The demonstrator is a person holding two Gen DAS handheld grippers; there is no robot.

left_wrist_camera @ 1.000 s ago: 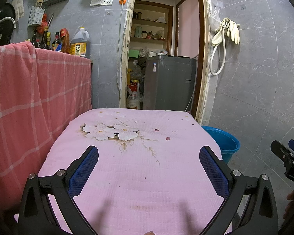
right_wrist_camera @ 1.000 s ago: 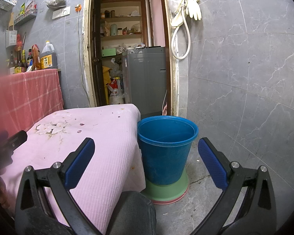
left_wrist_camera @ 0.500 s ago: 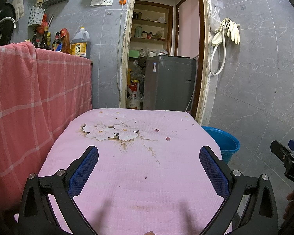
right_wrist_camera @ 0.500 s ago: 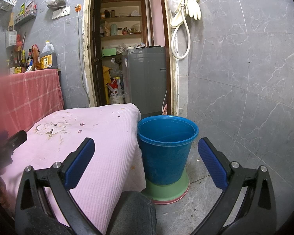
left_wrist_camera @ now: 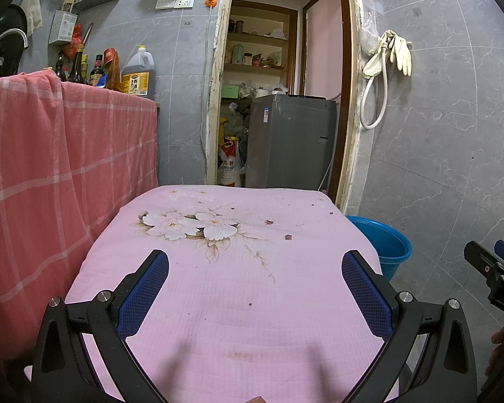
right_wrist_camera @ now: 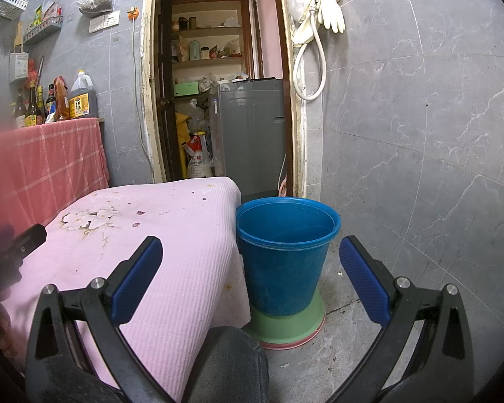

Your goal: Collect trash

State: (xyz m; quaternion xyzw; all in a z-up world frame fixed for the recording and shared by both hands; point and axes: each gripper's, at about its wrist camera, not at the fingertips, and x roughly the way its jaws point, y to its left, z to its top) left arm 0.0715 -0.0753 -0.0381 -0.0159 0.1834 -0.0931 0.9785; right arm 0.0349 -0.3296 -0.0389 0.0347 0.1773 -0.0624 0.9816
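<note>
Holding both grippers with fingers spread wide and nothing between them: our left gripper hangs over the near half of the table, our right gripper sits off the table's right edge, aimed at the bucket. No trash of any size is visible; all we see on the pink cloth is small dark bits near the far right corner, past the flower print, plus one speck mid-table. Can't tell if those are crumbs or stains. Bucket stands on the floor just beside the table's right edge, on a green base; its bottom isn't visible to us, so contents unknown. This fits either bits awaiting pickup or a table mostly cleared with leftovers remaining. If we go for the bits: come down near-vertical, fingertips straddling a single bit, close slowly so we don't pinch and drag the cloth. They're tiny and flat, so we expect slips; check the fingers before carrying over the right edge, and release only once above the bucket's rim.
</note>
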